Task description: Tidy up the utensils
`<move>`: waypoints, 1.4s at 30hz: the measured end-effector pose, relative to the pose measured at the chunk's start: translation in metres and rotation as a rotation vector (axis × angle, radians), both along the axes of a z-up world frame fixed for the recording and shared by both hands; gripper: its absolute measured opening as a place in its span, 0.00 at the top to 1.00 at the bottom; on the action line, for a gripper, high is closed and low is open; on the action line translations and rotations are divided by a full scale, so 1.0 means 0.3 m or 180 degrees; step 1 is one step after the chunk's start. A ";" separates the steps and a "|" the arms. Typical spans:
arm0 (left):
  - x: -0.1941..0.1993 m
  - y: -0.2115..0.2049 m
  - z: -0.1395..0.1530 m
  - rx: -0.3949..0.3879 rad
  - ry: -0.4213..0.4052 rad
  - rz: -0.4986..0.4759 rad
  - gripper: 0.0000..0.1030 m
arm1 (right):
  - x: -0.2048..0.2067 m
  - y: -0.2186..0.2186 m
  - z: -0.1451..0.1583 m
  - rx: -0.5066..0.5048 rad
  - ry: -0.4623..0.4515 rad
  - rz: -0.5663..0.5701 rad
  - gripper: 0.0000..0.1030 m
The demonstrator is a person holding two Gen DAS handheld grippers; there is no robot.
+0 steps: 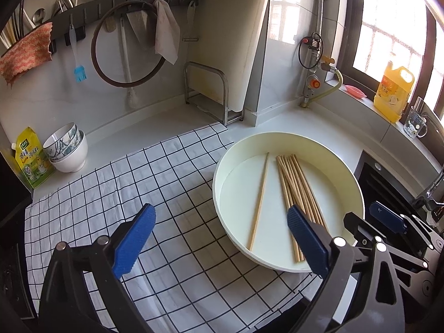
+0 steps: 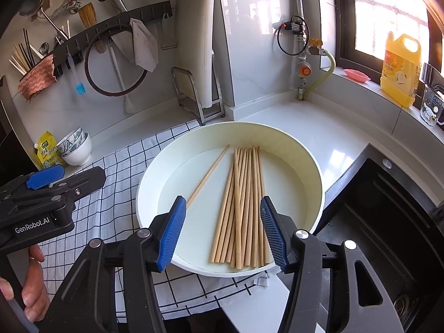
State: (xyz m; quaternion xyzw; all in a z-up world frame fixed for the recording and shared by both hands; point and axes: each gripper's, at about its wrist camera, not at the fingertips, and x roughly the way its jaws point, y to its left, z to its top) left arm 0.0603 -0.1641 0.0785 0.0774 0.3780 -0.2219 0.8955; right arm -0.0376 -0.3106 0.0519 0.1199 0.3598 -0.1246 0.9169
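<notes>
nearest the lens, bottom centre of the right wrist view, the right gripper [image 2: 222, 230] has its blue pads spread wide with nothing between them, hovering over the near end of the chopstick bundle [image 2: 244, 205]. the left gripper [image 1: 219, 238], bottom of its own view, is just as wide apart and empty, hanging over the checked cloth [image 1: 111, 194] and the basin's near-left rim.

mid frame: the bundle lies side by side in the white basin [image 2: 308, 166], and one lone chopstick [image 2: 209, 173] sits apart on its left, angled away. could be gathering in progress or nearly sorted — can't tell which.

my guess is the stray one still wants joining up. it's thin and lies flat, so a low, squared-up pinch. far upper left, a wall holder [image 2: 25, 58] already has utensils in it.
</notes>
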 end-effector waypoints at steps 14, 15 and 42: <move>0.001 0.001 -0.014 0.0088 0.0045 0.0081 0.07 | -0.001 0.010 0.008 -0.0002 -0.0006 0.0021 0.48; 0.003 0.001 -0.014 0.0082 0.0052 0.0085 0.07 | 0.000 0.010 0.008 -0.0002 -0.0005 0.0021 0.48; -0.005 0.008 -0.023 0.0110 0.0090 0.0081 0.07 | -0.007 0.015 0.011 0.0001 -0.0015 0.0035 0.48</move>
